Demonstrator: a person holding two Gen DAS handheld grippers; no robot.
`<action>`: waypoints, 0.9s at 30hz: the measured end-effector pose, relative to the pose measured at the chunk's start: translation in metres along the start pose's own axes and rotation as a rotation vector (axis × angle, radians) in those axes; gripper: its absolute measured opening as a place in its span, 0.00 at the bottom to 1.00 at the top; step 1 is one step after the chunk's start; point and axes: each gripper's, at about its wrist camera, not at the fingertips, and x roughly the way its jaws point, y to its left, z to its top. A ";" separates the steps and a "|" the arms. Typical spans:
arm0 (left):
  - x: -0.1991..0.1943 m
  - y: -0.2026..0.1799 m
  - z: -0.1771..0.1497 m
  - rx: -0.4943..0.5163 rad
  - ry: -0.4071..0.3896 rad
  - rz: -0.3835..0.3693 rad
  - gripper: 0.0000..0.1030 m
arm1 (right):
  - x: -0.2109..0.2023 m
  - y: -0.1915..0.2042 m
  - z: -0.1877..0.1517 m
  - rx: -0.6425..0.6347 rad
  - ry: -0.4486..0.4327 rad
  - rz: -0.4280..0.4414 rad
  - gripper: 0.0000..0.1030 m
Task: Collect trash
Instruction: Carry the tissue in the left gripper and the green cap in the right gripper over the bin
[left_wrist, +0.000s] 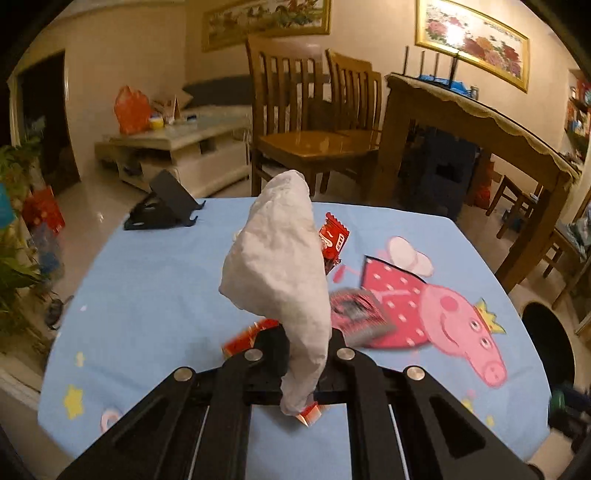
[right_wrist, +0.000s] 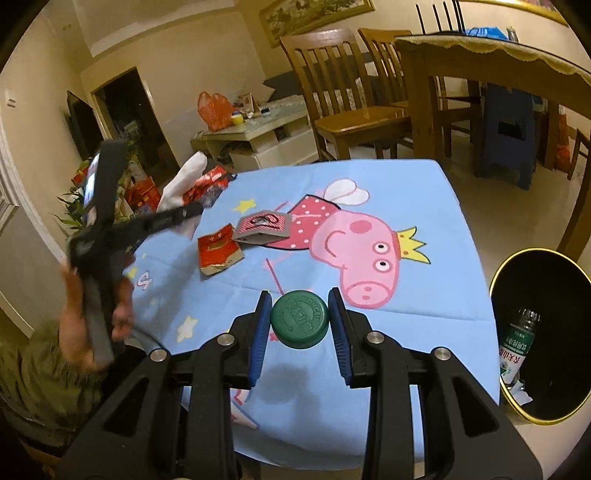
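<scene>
Left gripper (left_wrist: 306, 354): clenched on crumpled white tissue (left_wrist: 280, 266) plus a red wrapper (left_wrist: 334, 240), raised over blue tablecloth (left_wrist: 155, 288) | Right gripper (right_wrist: 299, 325): fingers apart, either side of green bottle cap (right_wrist: 299, 319) on cloth, contact unclear | Loose wrappers (right_wrist: 219, 254) mid-table | Bin (right_wrist: 554, 280) beside table held a bottle (right_wrist: 517, 343).

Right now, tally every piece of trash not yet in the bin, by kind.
White tissue: 1
Red wrappers: 2 (one on the cloth, one in the left gripper with the tissue)
Grey-pink packet: 1
Green cap: 1
Total: 5
</scene>
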 end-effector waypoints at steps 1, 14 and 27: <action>-0.011 -0.008 -0.005 -0.002 -0.007 -0.032 0.07 | -0.004 0.001 0.000 -0.001 -0.008 0.001 0.30; -0.032 -0.034 -0.005 -0.114 0.066 -0.325 0.07 | -0.048 -0.019 -0.013 0.043 -0.065 -0.016 0.30; 0.014 -0.013 -0.024 -0.099 0.196 -0.170 0.36 | -0.046 -0.022 -0.016 0.066 -0.053 -0.020 0.30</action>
